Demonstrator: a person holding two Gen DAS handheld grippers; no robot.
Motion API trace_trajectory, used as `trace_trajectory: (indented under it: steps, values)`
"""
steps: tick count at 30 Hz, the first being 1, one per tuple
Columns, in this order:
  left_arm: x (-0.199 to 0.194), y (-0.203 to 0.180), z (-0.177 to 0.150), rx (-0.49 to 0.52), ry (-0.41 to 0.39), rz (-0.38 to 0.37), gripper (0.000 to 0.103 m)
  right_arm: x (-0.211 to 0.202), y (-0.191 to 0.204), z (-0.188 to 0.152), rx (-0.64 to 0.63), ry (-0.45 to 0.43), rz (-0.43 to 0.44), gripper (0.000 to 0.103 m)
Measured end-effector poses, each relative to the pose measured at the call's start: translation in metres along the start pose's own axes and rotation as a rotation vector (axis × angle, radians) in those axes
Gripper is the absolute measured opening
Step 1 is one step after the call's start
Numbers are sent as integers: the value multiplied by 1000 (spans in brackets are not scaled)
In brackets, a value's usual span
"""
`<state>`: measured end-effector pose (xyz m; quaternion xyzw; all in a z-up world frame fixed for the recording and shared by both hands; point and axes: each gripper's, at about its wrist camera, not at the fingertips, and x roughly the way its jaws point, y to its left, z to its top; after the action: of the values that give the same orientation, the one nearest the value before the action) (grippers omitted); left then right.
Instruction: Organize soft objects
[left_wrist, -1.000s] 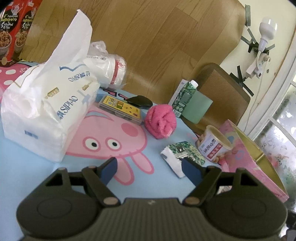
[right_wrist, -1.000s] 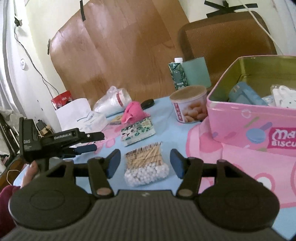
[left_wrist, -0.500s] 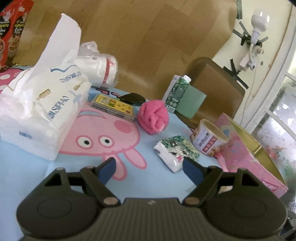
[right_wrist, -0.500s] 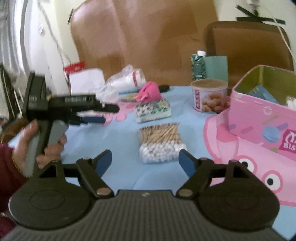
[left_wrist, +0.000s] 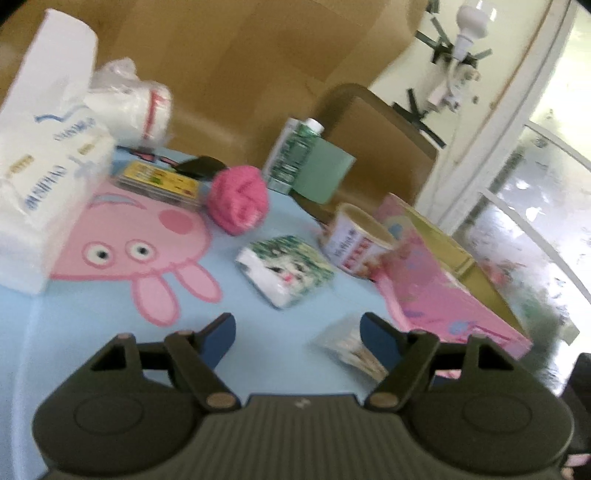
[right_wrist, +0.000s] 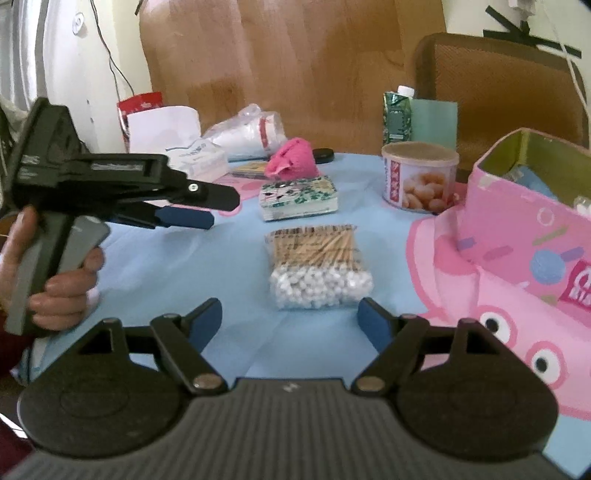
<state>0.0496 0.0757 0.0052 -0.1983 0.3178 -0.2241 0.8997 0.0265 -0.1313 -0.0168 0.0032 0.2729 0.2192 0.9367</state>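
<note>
Grippers, two, jaws apart: left gripper (left_wrist: 297, 334), right gripper (right_wrist: 290, 319); one swab pack (right_wrist: 319, 266).

My left tongs (left_wrist: 297, 338) and right tongs (right_wrist: 290, 321) are black with blue pads. The tablecloth (right_wrist: 207, 280) under them is pale blue with a pink cartoon pig. Near my right tongs the cotton swabs (right_wrist: 319, 266) show tan sticks and white tips. Farther off, the tissue pack (right_wrist: 298, 197) is white with a green print, and the rolled towel (left_wrist: 238, 205) is bright pink. On the right, the tin box (right_wrist: 524, 229) is pink outside and olive-yellow inside. At far left, the tissue bag (left_wrist: 44, 177) is white with blue lettering.
</note>
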Motion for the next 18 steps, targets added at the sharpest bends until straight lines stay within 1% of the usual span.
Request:
trace_trajectory:
  steps: [3, 7, 12, 13, 14, 16, 18]
  values:
    - [4, -15, -3, 19, 21, -54, 72, 3, -2, 2, -5, -2, -4, 83]
    - [18, -38, -6, 61, 68, -100, 72, 7, -8, 3, -11, -2, -4, 83]
    - [40, -57, -13, 84, 108, -85, 70, 16, -16, 8, -20, -4, -21, 83]
    - [42, -60, -14, 80, 114, -87, 64, 18, -19, 9, -10, -2, -10, 77]
    - [44, -64, -15, 81, 122, -92, 60, 17, -21, 10, -8, -14, 2, 53]
    - [44, -74, -13, 92, 114, -103, 60, 15, -23, 11, -5, -29, 20, 52]
    - [43, -86, -8, 121, 100, -116, 60, 7, -22, 10, -4, -80, 6, 51]
